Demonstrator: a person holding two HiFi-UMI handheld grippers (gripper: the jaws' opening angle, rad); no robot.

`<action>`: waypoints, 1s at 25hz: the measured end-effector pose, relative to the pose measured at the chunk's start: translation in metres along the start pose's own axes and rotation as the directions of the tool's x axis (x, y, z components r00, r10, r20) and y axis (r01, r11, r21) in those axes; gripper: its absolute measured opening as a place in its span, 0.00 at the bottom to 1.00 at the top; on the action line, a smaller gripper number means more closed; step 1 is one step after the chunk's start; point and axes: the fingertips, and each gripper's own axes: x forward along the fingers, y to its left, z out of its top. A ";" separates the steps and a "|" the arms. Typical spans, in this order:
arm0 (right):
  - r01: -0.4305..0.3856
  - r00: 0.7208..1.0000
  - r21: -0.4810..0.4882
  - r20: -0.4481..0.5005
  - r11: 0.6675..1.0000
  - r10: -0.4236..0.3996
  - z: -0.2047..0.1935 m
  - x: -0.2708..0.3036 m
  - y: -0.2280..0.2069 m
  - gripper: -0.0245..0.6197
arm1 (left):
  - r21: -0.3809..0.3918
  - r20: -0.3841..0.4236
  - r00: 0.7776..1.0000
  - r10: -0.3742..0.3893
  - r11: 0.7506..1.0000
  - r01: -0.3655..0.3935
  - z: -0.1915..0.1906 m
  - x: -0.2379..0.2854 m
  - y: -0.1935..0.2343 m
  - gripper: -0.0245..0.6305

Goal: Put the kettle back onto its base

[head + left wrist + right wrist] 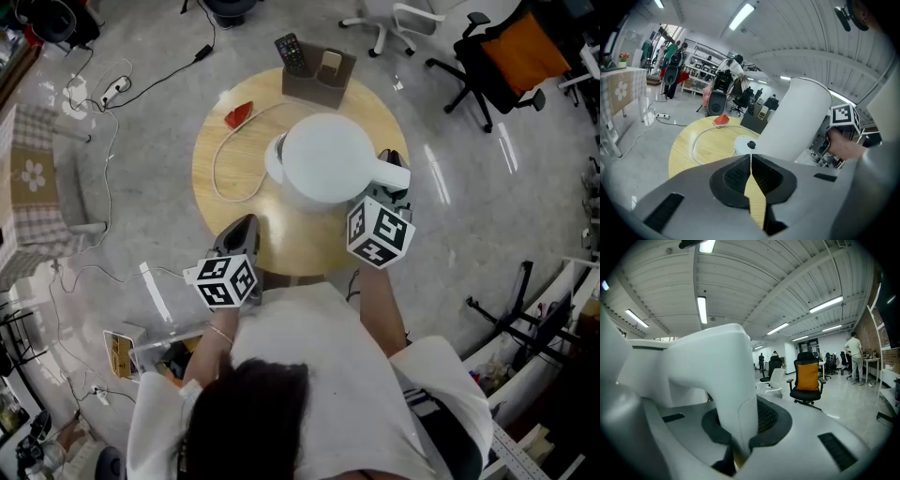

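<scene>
**Right gripper [389,190] clamped on the kettle's handle [726,371], with the kettle [323,155] carried over the table [211,202].**

Between the right claw's pads the handle stands upright: smooth, glossy white plastic with a squared top. Just ahead of the claw swells the kettle's rounded, matte white body, its long axis leaning. Beyond it, ahead and to the claw's left, lies the base [747,144], a flat white disc with a dark centre stud, half hidden below the kettle. I judge the kettle must shift that way, straighten and lower. The left gripper [752,183] is closed on nothing at the near edge of the pale wooden table. A white cord [220,169] loops away from the base.
</scene>
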 end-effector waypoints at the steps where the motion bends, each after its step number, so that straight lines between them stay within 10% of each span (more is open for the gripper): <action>1: -0.004 1.000 -0.003 -0.002 1.000 0.004 0.000 0.002 0.003 0.10 | -0.001 -0.001 1.000 0.001 1.000 -0.001 0.000 0.000 0.001 0.09; 25: -0.086 0.996 -0.043 0.016 0.995 0.087 -0.002 0.056 0.062 0.10 | 0.002 -0.010 1.000 0.029 1.000 -0.029 0.024 0.018 0.036 0.09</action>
